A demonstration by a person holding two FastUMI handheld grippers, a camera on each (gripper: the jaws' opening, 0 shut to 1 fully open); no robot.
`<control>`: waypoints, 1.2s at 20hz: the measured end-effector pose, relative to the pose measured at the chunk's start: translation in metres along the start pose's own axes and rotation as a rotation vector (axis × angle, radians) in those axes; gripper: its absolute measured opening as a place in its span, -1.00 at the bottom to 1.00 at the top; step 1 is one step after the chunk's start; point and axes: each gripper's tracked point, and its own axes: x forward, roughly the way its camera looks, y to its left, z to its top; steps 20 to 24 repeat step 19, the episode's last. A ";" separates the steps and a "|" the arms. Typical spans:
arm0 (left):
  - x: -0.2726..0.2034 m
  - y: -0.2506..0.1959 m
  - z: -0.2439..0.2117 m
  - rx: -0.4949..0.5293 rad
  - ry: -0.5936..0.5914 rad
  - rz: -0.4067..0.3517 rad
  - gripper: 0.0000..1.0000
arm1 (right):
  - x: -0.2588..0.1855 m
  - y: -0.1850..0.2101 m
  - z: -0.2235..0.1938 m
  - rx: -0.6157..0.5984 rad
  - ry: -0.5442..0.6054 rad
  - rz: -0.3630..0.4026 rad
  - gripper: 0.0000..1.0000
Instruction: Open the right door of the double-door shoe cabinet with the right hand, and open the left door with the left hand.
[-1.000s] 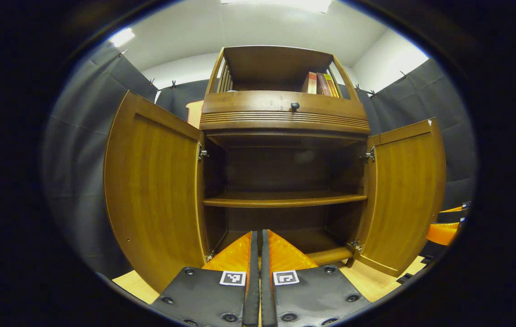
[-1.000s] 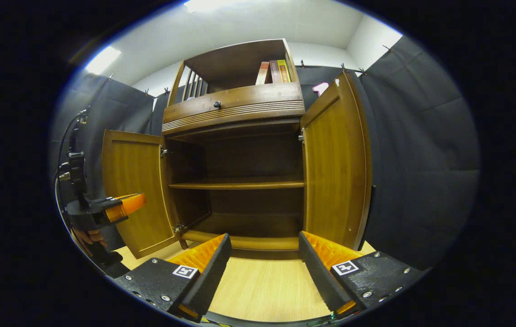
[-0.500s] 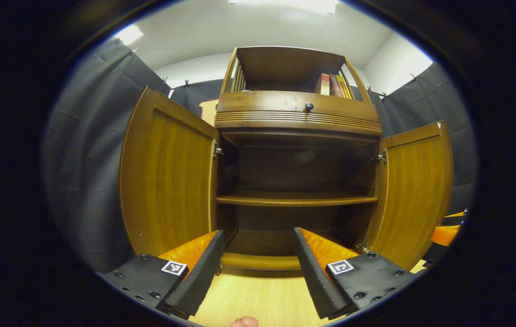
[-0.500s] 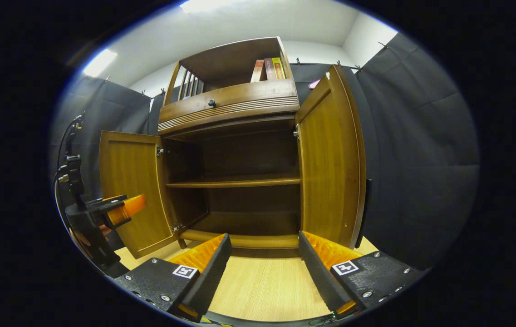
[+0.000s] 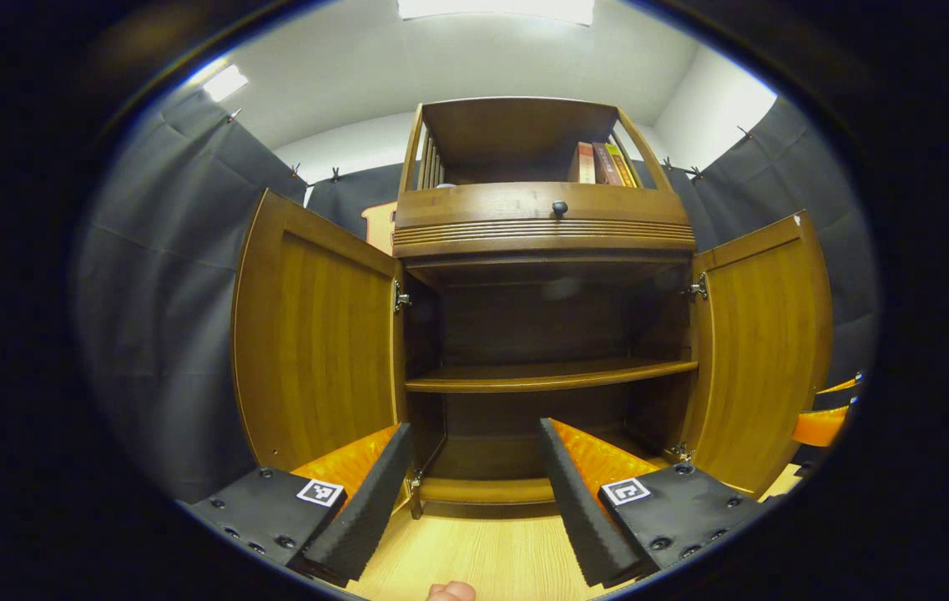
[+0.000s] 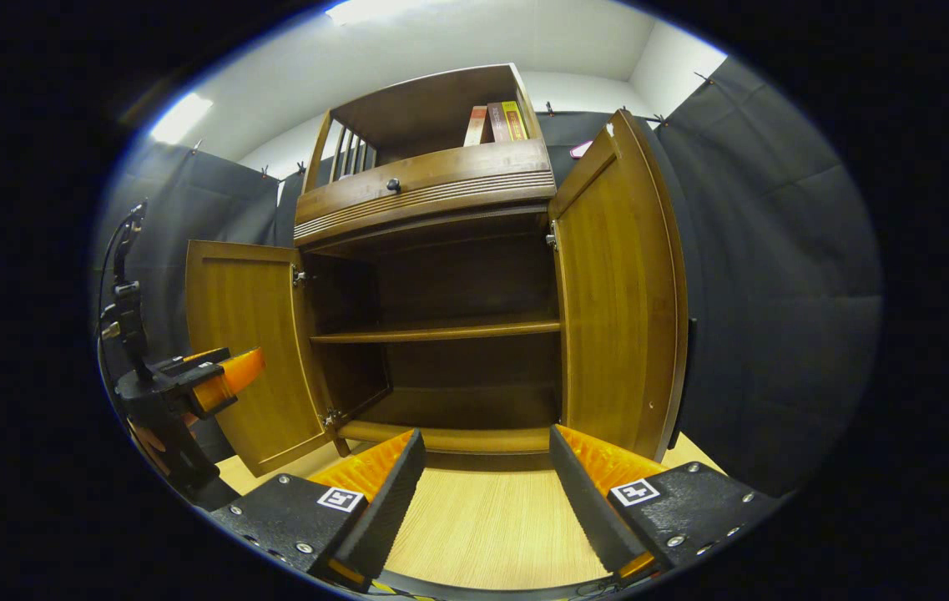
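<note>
Since a second ago our left gripper (image 5: 474, 492) has parted its fingers, which were pressed together then; now they stand wide apart and hold nothing.

From the left gripper view, we face the shoe cabinet (image 5: 545, 250) with both doors swung out: the left door (image 5: 315, 359) to one side, the right door (image 5: 762, 351) to the other. Inside we see one shelf (image 5: 549, 377) across the middle, with nothing visible on it or on the dark floor below. Above the drawer (image 5: 541, 213) with its round knob, the top compartment holds a few upright books (image 5: 599, 163); their spine lettering is too small to read. Bare wooden floor (image 5: 474, 555) lies between us and the cabinet base.

From the right gripper view, our right gripper (image 6: 487, 492) is also spread open and empty, short of the cabinet base. The right door stands just beyond its right finger, and the left gripper sits off by the left door's outer edge.
</note>
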 end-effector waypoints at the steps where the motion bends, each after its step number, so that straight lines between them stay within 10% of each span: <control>1: -0.001 -0.001 0.001 0.008 -0.004 -0.002 0.90 | 0.000 0.000 -0.001 0.001 0.002 0.000 0.84; 24: 0.001 0.010 0.005 0.020 -0.028 0.021 0.92 | 0.003 0.001 0.002 0.005 -0.005 0.004 0.85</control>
